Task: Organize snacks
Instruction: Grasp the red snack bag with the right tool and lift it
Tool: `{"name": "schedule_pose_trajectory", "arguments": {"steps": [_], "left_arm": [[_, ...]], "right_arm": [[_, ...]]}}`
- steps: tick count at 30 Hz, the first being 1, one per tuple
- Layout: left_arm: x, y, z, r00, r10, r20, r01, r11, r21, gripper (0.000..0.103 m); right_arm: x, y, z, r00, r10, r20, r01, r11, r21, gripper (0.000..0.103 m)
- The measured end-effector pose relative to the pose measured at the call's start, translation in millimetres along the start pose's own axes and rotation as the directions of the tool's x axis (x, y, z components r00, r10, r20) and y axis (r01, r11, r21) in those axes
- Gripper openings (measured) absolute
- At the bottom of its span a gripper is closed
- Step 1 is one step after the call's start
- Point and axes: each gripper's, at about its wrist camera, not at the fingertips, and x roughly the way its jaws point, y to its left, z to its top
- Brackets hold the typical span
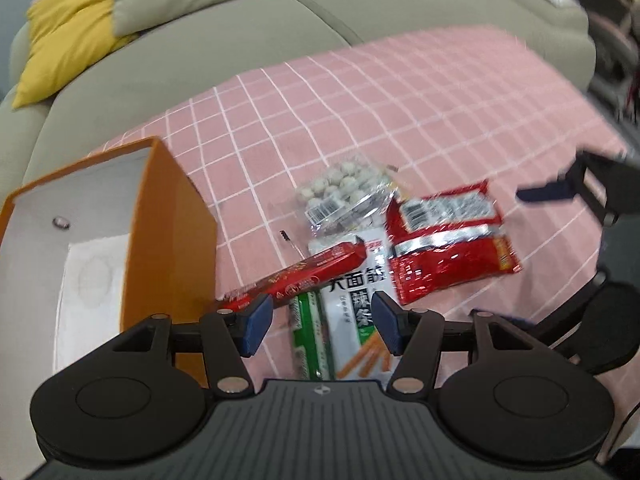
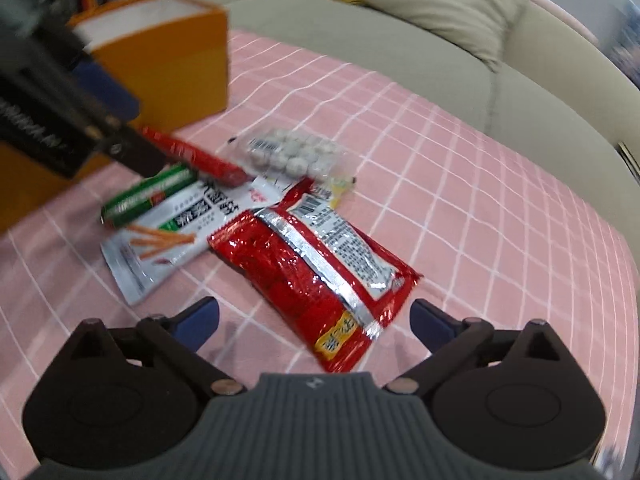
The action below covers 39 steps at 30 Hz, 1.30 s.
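A pile of snacks lies on the pink checked cloth [image 1: 400,100]. It holds a red sausage stick [image 1: 296,276], a green stick [image 1: 310,332], a white spicy-strip packet [image 1: 356,312], a clear bag of grey balls [image 1: 344,196] and a big red bag [image 1: 448,236]. My left gripper [image 1: 322,326] is open above the green stick and the white packet. An orange box [image 1: 168,248], open at the top, stands to its left. My right gripper [image 2: 314,324] is open astride the near end of the red bag [image 2: 316,264]. The other snacks [image 2: 160,216] lie further left.
A grey-green sofa [image 1: 200,60] with a yellow cushion [image 1: 64,40] runs behind the cloth. The orange box [image 2: 172,68] stands at the far left in the right wrist view, partly behind the left gripper's body [image 2: 52,112]. The right gripper shows at the left wrist view's right edge [image 1: 592,192].
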Motion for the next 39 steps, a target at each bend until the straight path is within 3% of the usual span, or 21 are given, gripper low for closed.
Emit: {"name": "schedule_pose_trajectory", "arguments": {"steps": [6,15,18,22,27,29,39], "left_arm": [[34,-2,8,0.997,0.031,-0.070,-0.025,0.996,0.090,0.067],[55,-4,17,0.992,0.081,-0.095,-0.064,0.983,0.170,0.067],[56,-5,21,0.993,0.079,-0.093,-0.062,0.983,0.175,0.057],[56,-10,23,0.993,0.080,-0.086,-0.062,0.979,0.192,0.043],[52,-15,23,0.995,0.075,-0.064,-0.060,0.974,0.218,0.019],[47,-15,24,0.996,0.070,-0.052,-0.057,0.974,0.221,0.004],[3,-17,18,0.999,0.036,0.023,-0.040,0.975,0.219,0.000]], "right_arm": [[18,-3,8,0.999,0.052,-0.003,-0.052,0.993,-0.102,0.098],[42,-17,14,0.987,0.157,-0.032,-0.159,0.986,-0.044,0.098],[41,-17,15,0.987,0.160,-0.031,-0.161,0.987,-0.019,0.094],[32,-14,12,0.992,0.121,-0.029,-0.120,0.993,0.022,0.071],[19,-15,5,0.992,0.120,-0.045,-0.112,0.983,0.147,0.068],[13,-13,0,0.992,0.121,-0.044,-0.111,0.975,0.194,0.068],[-15,-1,-21,0.990,0.132,-0.057,-0.102,0.923,0.370,0.068]]}}
